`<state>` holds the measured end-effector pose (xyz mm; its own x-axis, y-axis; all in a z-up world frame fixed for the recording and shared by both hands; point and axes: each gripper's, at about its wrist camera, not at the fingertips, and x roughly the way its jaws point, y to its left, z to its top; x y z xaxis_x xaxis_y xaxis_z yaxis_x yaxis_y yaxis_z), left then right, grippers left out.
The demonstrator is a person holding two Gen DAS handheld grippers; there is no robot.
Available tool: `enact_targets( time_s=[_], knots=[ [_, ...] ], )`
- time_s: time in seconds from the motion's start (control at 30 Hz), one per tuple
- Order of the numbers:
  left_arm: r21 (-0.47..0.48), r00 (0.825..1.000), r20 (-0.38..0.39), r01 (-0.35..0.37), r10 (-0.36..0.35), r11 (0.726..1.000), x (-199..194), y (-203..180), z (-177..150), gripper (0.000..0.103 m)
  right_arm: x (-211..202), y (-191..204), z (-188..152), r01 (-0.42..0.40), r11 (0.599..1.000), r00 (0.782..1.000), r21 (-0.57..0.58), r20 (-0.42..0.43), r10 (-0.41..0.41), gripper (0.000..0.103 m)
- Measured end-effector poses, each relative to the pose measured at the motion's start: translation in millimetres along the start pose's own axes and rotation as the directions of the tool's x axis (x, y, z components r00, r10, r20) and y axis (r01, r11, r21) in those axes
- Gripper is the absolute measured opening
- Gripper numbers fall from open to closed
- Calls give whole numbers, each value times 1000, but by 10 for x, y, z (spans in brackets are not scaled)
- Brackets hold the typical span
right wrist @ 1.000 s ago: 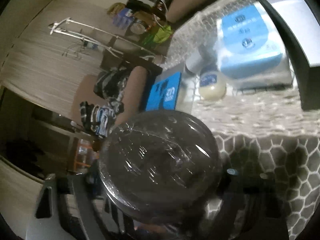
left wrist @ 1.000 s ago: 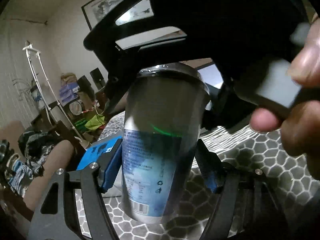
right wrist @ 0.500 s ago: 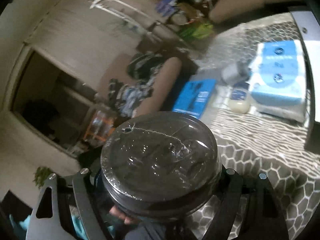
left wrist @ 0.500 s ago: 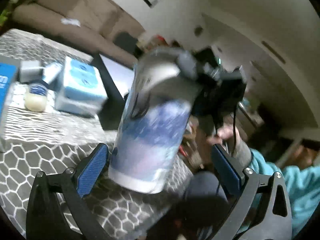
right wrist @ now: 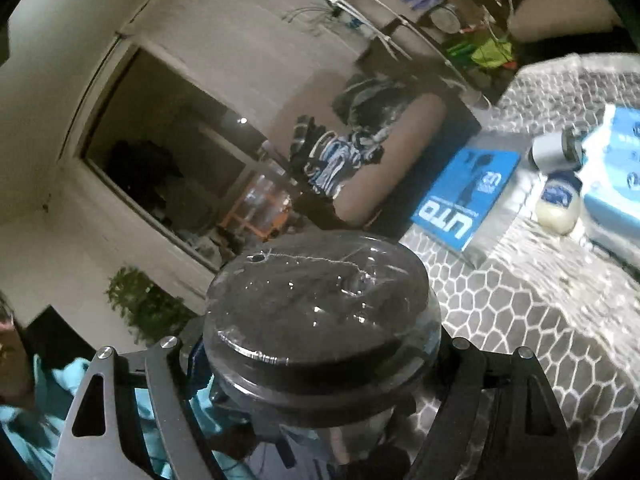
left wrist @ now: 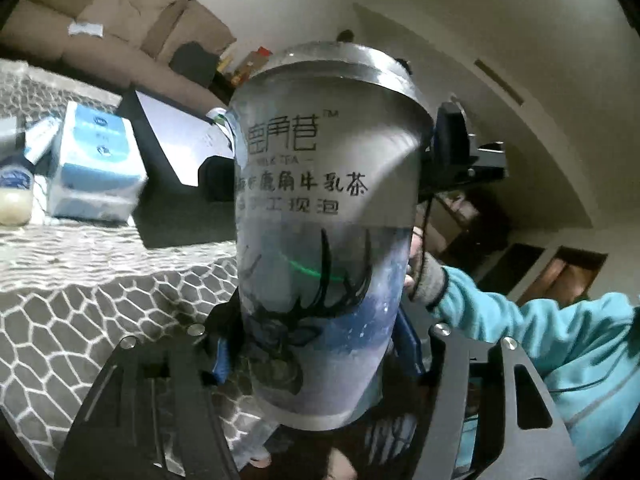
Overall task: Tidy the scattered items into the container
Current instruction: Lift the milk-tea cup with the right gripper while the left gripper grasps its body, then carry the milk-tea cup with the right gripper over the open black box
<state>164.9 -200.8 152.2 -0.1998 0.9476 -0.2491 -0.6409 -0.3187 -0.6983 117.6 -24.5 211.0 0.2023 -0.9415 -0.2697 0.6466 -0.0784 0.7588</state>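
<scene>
A tall plastic milk tea cup (left wrist: pixel 320 240) with a deer print and a sealed film top is held between both grippers. My left gripper (left wrist: pixel 316 354) is shut on its lower part. My right gripper (right wrist: pixel 316 354) is shut on its upper part, where the dark film lid (right wrist: pixel 320 312) fills that view. The cup is upright, above the patterned table (left wrist: pixel 80 312). A small white jar (right wrist: pixel 558 208), a grey can on its side (right wrist: pixel 554 152) and a blue tissue pack (left wrist: pixel 94 168) lie on the table's far part.
A blue UTO box (right wrist: pixel 468 196) lies near the table's far edge. A black open-lidded box (left wrist: pixel 176 148) stands behind the tissue pack. A sofa (right wrist: pixel 396 148) with clothes is beyond the table. The person's teal sleeve (left wrist: pixel 540 344) is at the right.
The left gripper has closed on the cup's base; half a second ago its fingers stood wide apart around it. The cup has straightened from a tilt.
</scene>
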Motion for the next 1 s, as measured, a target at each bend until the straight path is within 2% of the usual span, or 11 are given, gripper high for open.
enact_targets(
  time_s=[0.1, 0.23, 0.37, 0.43, 0.53, 0.6, 0.73, 0.8, 0.87, 0.9, 1.0],
  knots=[
    [-15, 996, 30, -80, 80, 997, 39, -28, 37, 60, -6, -57, 38, 36, 999, 999, 34, 29, -37, 84],
    [-38, 967, 58, -246, 248, 969, 139, -38, 63, 60, -126, -192, 50, 129, 984, 986, 121, 90, -141, 95],
    [-77, 888, 69, -449, 454, 890, 167, -4, 79, 60, -317, -278, -24, 203, 956, 959, 213, 152, -238, 101],
    [-38, 810, 68, -582, 583, 812, 245, -44, 55, 60, -351, -320, -86, 201, 946, 952, 253, 175, -249, 102],
    [-3, 760, 75, -648, 646, 762, 347, -110, -1, 60, -248, -388, -130, 263, 924, 943, 277, 127, -307, 102],
    [8, 765, 57, -642, 641, 766, 453, -101, -27, 60, -175, -426, -156, 272, 920, 943, 284, 112, -313, 99],
    [56, 708, 64, -706, 703, 706, 569, -171, -76, 60, -146, -402, -163, 272, 926, 945, 260, 109, -309, 82],
    [52, 715, 53, -699, 697, 713, 578, -160, -73, 61, -145, -375, -160, 275, 929, 947, 248, 94, -306, 82],
    [27, 754, 69, -656, 653, 755, 507, -158, -68, 75, -191, -343, -164, 240, 940, 957, 242, 102, -270, 82],
    [-6, 804, 63, -593, 592, 805, 428, -121, -69, 87, -218, -329, -165, 211, 947, 963, 243, 116, -244, 82],
    [-102, 920, 81, -374, 382, 922, 212, -10, -65, 91, -294, -300, -163, 89, 967, 980, 237, 152, -128, 79]
  ],
)
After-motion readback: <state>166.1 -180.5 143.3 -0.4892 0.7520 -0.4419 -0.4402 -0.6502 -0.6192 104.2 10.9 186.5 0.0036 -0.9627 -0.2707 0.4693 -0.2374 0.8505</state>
